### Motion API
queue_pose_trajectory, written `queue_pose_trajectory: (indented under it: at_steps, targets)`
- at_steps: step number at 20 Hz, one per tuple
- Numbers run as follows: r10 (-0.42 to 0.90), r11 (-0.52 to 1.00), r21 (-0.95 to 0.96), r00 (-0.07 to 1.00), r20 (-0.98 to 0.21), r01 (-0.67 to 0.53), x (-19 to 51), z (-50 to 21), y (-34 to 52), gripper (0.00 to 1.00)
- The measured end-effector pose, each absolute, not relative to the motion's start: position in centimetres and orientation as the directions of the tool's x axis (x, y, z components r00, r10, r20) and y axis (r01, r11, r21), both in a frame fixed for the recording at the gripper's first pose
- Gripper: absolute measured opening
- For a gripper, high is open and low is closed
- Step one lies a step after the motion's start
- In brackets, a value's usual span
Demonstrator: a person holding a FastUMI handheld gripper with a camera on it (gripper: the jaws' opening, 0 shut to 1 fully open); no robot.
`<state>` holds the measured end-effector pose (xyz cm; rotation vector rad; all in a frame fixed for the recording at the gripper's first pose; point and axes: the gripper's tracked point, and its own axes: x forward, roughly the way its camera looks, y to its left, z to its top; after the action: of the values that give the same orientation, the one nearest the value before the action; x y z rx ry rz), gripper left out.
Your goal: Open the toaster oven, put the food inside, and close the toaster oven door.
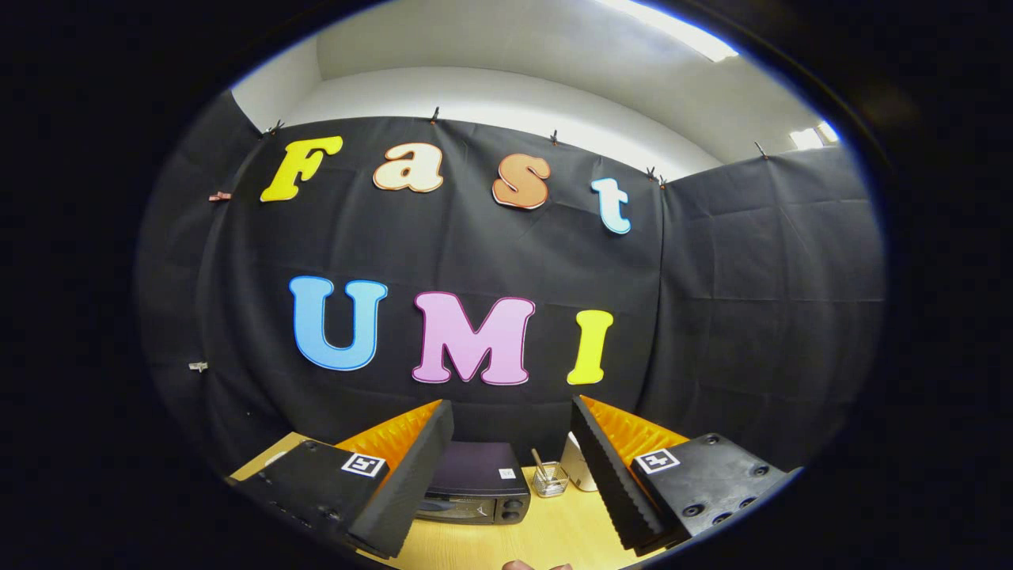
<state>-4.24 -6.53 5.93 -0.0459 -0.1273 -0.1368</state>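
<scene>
A dark toaster oven [478, 491] stands on the wooden table [546, 538], against the booth's cloth wall. I see its top and the upper part of its front with two knobs at the right; the door looks closed. My gripper [513, 459] is open, its fingers spread wide with nothing between them. The oven lies beyond the fingers and between them, partly hidden by the left finger [411, 467]. The food is hidden from me.
A small wire mesh holder [549, 480] with a stick in it stands right of the oven, and a pale container [576, 465] sits behind it, partly hidden by the right finger. Part of a hand [526, 565] shows at the table's near edge.
</scene>
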Motion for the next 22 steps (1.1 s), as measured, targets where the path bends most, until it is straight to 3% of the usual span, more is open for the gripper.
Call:
queue_pose_trajectory:
  at_steps: [22]
  targets:
    - [-0.138,0.99,-0.014,0.987,0.085,0.14,-3.8,4.4,-7.4,0.98]
